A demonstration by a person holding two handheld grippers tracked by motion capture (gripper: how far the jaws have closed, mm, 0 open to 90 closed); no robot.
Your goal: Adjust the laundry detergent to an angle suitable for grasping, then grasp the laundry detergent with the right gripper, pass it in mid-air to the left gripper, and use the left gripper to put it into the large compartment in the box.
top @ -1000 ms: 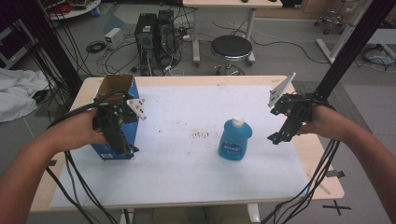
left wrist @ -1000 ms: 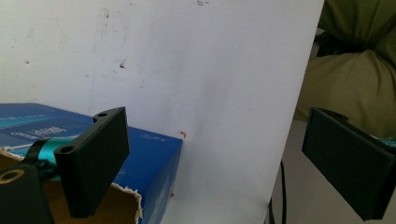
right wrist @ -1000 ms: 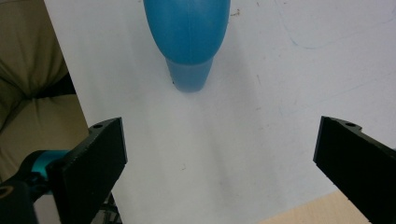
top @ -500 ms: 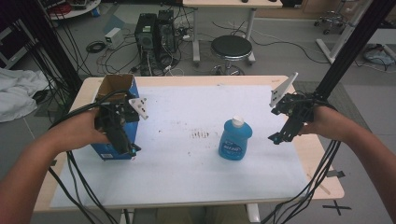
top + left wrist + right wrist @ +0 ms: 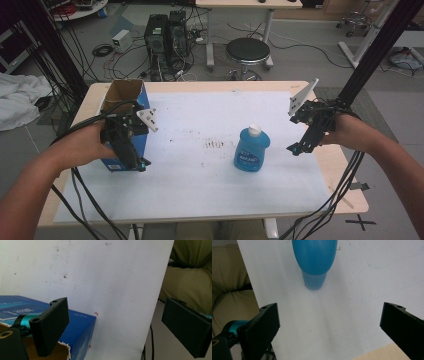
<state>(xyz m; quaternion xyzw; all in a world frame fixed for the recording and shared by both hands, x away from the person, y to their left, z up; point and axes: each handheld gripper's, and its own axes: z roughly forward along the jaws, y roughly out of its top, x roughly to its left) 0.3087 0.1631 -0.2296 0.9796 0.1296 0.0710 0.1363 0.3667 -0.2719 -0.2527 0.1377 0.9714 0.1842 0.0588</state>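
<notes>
An open-topped blue cardboard box (image 5: 145, 102) stands at the left of the white-covered table (image 5: 200, 195). My left gripper (image 5: 140, 164) hangs at its front right side, open. In the left gripper view its left jaw is over the box (image 5: 80, 325) at the torn cardboard rim, and the left gripper (image 5: 115, 312) has nothing between its jaws. A blue soap bottle (image 5: 251, 150) with a white cap stands right of centre. My right gripper (image 5: 295, 148) is to the bottle's right, apart from it and open. The right gripper (image 5: 329, 312) faces the bottle (image 5: 314, 255) with bare sheet between.
Brown stains (image 5: 216, 144) mark the sheet mid-table. Past the far edge stand computer towers (image 5: 165, 35) and a round stool (image 5: 247, 50). A black frame post (image 5: 372, 55) rises at the right. Cables trail off the front edge from both grippers.
</notes>
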